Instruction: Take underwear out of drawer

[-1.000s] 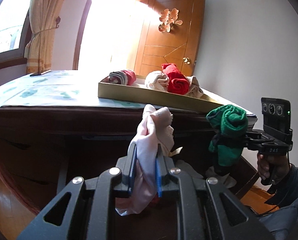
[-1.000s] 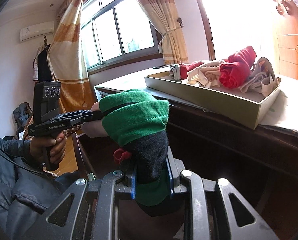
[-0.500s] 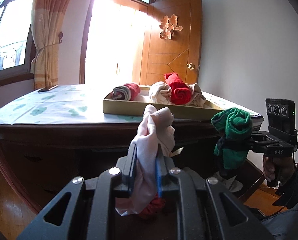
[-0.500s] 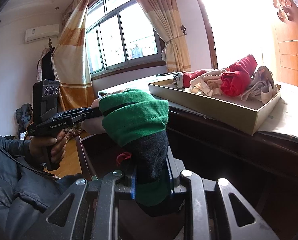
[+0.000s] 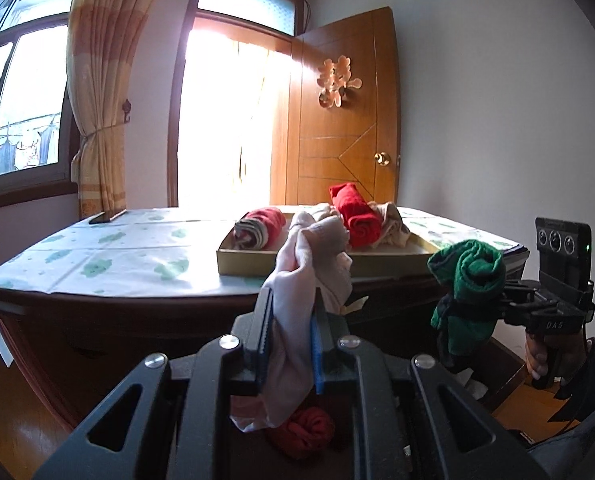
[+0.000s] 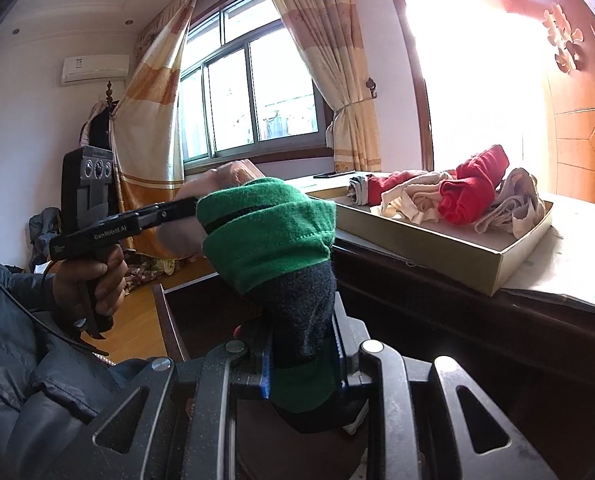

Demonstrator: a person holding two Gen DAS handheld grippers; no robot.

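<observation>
My left gripper (image 5: 289,312) is shut on pale pink underwear (image 5: 309,264), which stands up between the blue pads and hangs below them. My right gripper (image 6: 301,344) is shut on green and black underwear (image 6: 269,232); in the left wrist view the same green bundle (image 5: 469,276) hangs off to the right. Both are held in front of the dark wooden dresser (image 5: 137,312). A red rolled piece (image 5: 305,432) lies down in the open drawer (image 6: 169,320) beneath the left gripper. On the dresser top a shallow cardboard box (image 5: 249,260) holds several rolled pieces, red ones (image 5: 357,216) among them.
A patterned cloth (image 5: 97,248) covers the dresser top, with a dark phone (image 5: 107,216) at its far left. Behind stand a wooden door (image 5: 345,120), a bright doorway, curtains (image 6: 329,72) and a window. A person's hand (image 6: 93,280) and dark sleeve hold the left gripper's handle.
The left gripper has risen with the pink underwear, so the dresser top and box now sit lower in its view. The right gripper has stayed nearly still with the green piece.
</observation>
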